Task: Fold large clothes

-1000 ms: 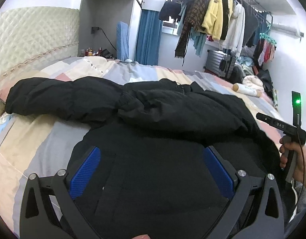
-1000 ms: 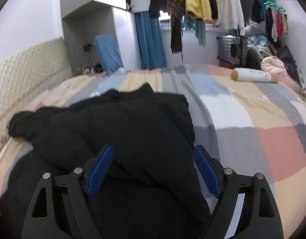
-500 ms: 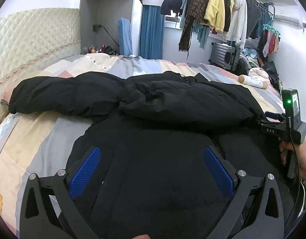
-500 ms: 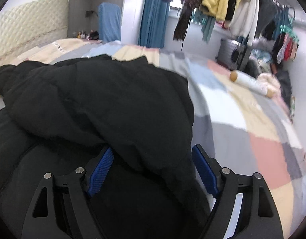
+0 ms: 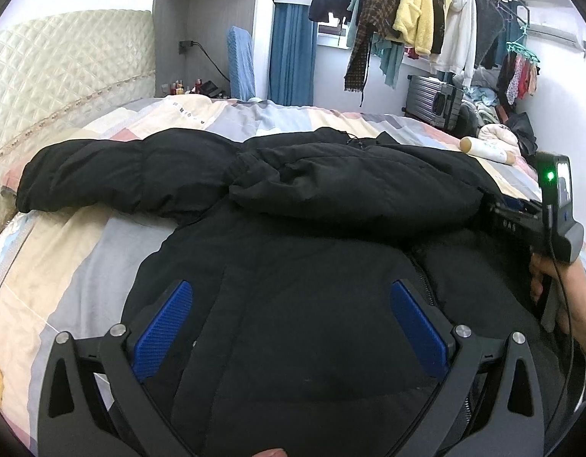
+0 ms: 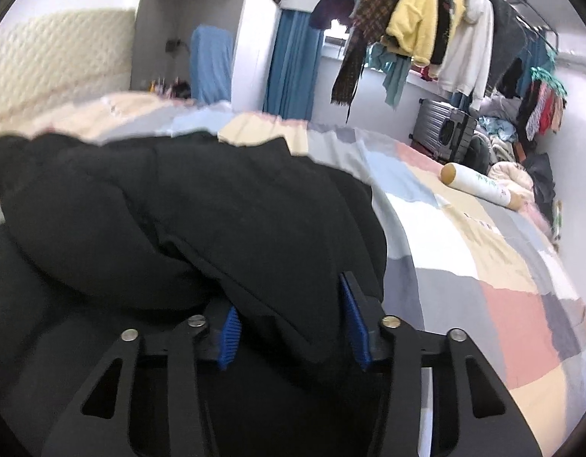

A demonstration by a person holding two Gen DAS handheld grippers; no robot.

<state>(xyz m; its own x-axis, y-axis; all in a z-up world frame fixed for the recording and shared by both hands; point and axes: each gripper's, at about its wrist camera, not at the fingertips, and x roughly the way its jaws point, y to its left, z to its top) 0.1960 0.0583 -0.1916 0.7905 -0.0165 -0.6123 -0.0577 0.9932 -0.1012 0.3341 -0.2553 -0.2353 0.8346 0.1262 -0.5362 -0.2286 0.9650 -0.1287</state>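
The black puffer jacket [image 5: 300,266] lies crosswise; the right gripper [image 6: 293,327] straddles its folded sleeve, not visibly clamped; the left gripper [image 5: 289,327] hovers spread.

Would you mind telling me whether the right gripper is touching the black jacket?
Touching. In the right wrist view, the right gripper has a fold of the black jacket between its blue pads, cloth pressed against both.

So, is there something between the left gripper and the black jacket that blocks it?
Nothing visible does. The left gripper is open directly over the black jacket on the bed, with only jacket fabric between its blue pads. The right gripper already has a jacket fold between its fingers.
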